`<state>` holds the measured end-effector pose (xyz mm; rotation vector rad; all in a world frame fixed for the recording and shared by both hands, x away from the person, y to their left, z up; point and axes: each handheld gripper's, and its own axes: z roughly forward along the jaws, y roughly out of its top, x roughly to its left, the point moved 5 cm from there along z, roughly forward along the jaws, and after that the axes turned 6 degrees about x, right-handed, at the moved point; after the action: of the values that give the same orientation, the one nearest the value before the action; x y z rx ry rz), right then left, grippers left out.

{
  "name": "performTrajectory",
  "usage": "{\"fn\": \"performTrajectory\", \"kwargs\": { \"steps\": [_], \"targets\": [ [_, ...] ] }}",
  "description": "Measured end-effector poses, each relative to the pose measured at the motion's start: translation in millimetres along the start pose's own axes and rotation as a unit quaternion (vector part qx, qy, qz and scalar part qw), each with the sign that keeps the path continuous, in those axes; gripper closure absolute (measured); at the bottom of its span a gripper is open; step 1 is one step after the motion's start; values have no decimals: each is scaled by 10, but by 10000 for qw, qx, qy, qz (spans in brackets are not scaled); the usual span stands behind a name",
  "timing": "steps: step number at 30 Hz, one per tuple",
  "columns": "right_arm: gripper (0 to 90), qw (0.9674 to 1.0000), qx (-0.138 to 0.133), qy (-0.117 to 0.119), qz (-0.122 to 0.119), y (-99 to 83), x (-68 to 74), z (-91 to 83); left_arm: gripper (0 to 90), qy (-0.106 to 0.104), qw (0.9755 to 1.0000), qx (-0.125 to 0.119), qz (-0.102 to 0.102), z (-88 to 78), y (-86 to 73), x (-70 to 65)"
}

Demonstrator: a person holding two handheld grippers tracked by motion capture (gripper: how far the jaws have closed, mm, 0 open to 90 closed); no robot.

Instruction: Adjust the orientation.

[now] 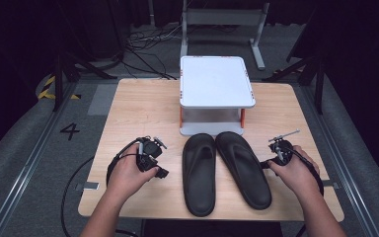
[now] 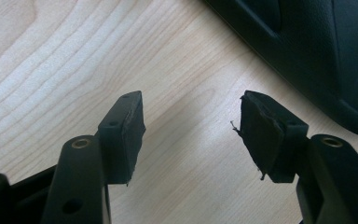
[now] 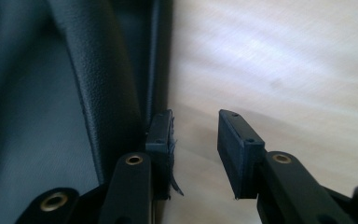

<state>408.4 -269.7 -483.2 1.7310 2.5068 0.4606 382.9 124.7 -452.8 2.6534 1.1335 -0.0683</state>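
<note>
Two black sandals lie lengthwise near-to-far between the grippers. Right gripper [image 3: 196, 149], jaws apart, is against the right sandal [image 1: 243, 168]; left gripper [image 2: 191, 137], jaws apart, sits just left of the left sandal [image 1: 199, 173].

Left gripper [image 2: 191, 135]: two black jaws set apart, nothing between them, both pads [image 2: 260, 135] frayed at the edges. Table [image 2: 74, 56]: pale wood grain, bare beneath the jaws. Black sandal [image 2: 317, 51]: upper right corner, lying on the table just beyond the right-hand jaw
</note>
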Motion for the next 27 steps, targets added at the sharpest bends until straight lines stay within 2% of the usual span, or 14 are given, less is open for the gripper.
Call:
{"fn": "performTrajectory", "kwargs": {
  "steps": [4,8,13,18,24,27],
  "targets": [
    [673,9992,99,355,-144,-80,168,-11,409,-7,10000,-12,39,3,55,11],
    [674,9985,112,375,-385,-122,293,-35,409,-38,10000,-21,87,1,111,14],
    [674,9962,110,578,-638,-139,487,-22,409,-37,9999,-39,107,-5,169,34],
    [649,9968,38,375,-700,-134,535,-27,409,-55,9999,-109,94,-24,200,47],
    [596,9962,-461,403,-613,-95,539,-178,409,-74,9999,-112,25,-49,184,97],
    [568,9950,-616,373,-697,-69,603,-253,409,69,10000,-41,-5,-44,179,150]
  ]
}}
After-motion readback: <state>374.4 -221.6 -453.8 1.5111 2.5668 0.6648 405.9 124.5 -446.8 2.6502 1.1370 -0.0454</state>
